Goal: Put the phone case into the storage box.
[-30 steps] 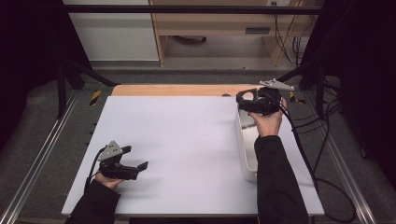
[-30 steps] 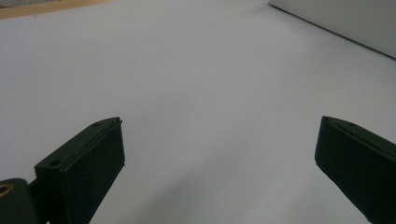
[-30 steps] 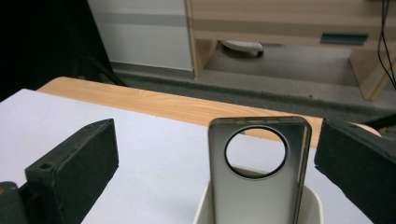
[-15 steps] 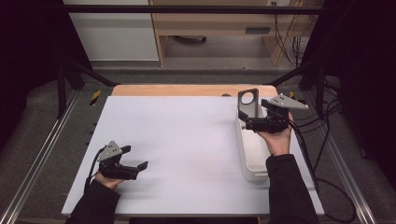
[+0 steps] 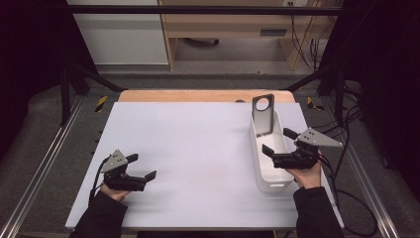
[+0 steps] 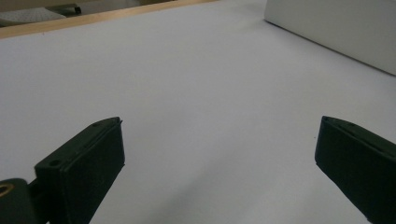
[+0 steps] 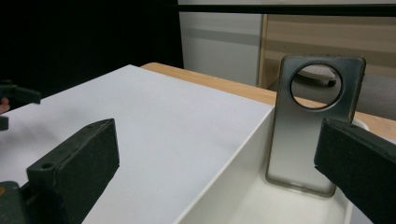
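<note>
Jaws spread wide and empty, the right gripper [image 5: 281, 146] hovers over a long white plastic bin [image 5: 259, 163], where a grey phone case with a round hole [image 5: 262, 115] leans upright at the far end; the left gripper [image 5: 142, 167], equally wide, rests low on the white table [image 5: 198, 148]

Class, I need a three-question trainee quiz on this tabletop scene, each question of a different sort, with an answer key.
1. True or false: the grey phone case lies flat on the white table.
2. Where does the case stand? A) in the white bin B) on the floor C) in the left gripper
3. Fill in: the right gripper has its jaws ____.

Key: 1 false; 2 A; 3 open.
</note>
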